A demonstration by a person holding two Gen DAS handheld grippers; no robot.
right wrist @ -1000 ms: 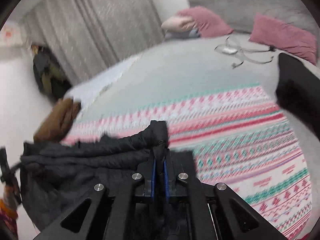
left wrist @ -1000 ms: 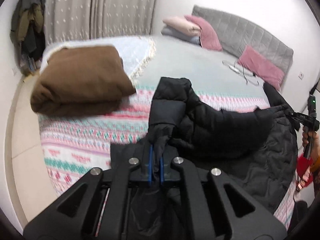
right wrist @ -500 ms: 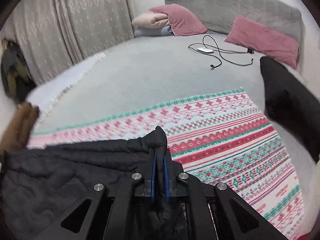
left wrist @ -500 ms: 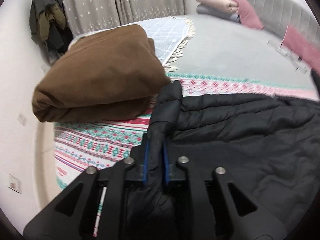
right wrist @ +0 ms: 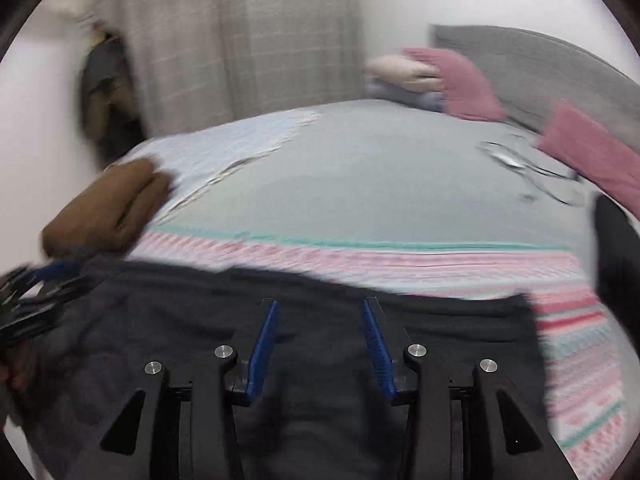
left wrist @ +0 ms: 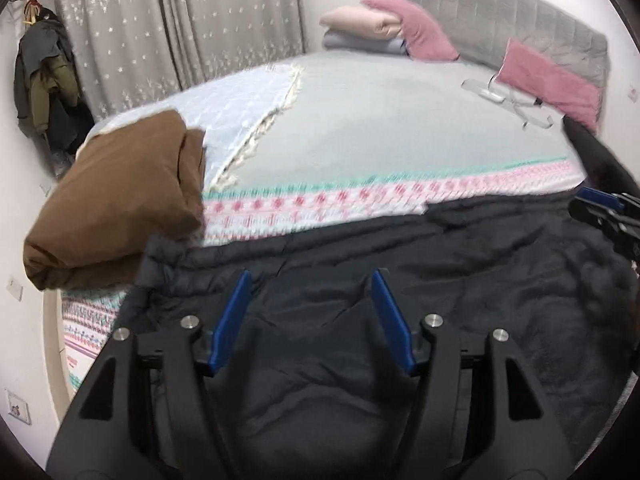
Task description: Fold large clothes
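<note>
Black quilted jacket (left wrist: 400, 280) lies flat under two gaping, empty tongs, left (left wrist: 311, 280) and right (right wrist: 320, 308), beside one brown bundle (left wrist: 116, 208).

Left wrist: low above black jacket (left wrist: 400, 280), facing the headboard (left wrist: 520, 24).
Right wrist: same facing, equally close.
Shared: jacket, bed.

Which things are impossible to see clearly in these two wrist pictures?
- Near part of the black quilted jacket: left wrist view, hidden under the open left gripper.
- Folded brown garment: right wrist view, motion-blurred.
- Thin cable on the grey bedspread: both views, small and smeared.
- Right gripper: open.
</note>
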